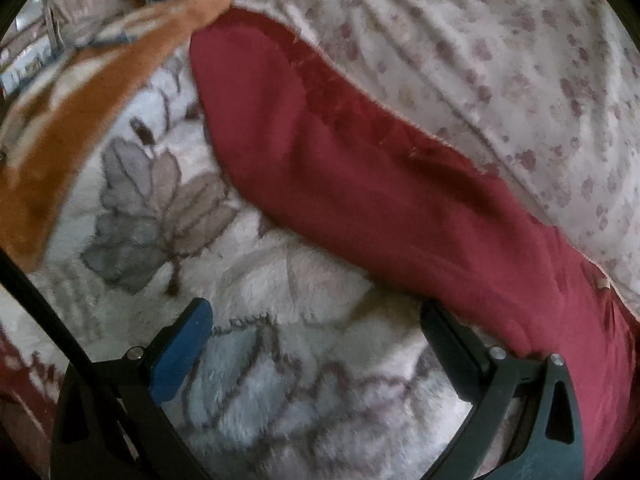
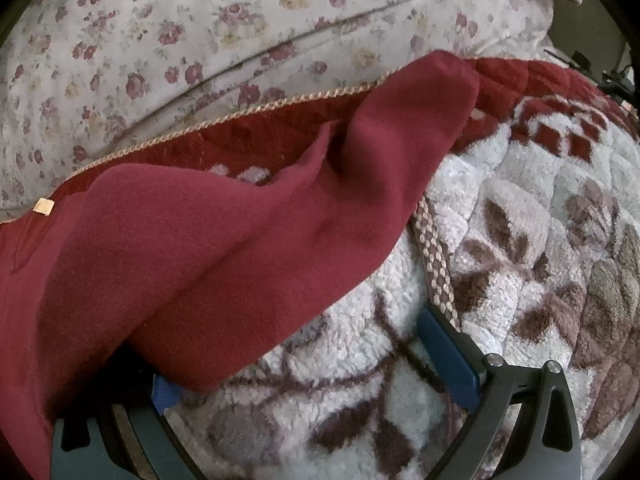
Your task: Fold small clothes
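The dark red garment (image 1: 360, 184) lay on the plush patterned blanket (image 1: 280, 380), beside the flowered sheet (image 1: 500, 60). Its long axis ran diagonally, from far left down to near right in the left wrist view. The left gripper (image 1: 316, 344) stood wide and empty, the cloth just beyond and right of its right finger. The right gripper (image 2: 304, 364) also stood wide; the garment (image 2: 240, 240) draped over its left finger, unclamped. The right gripper was judged nearer. No containers were seen.
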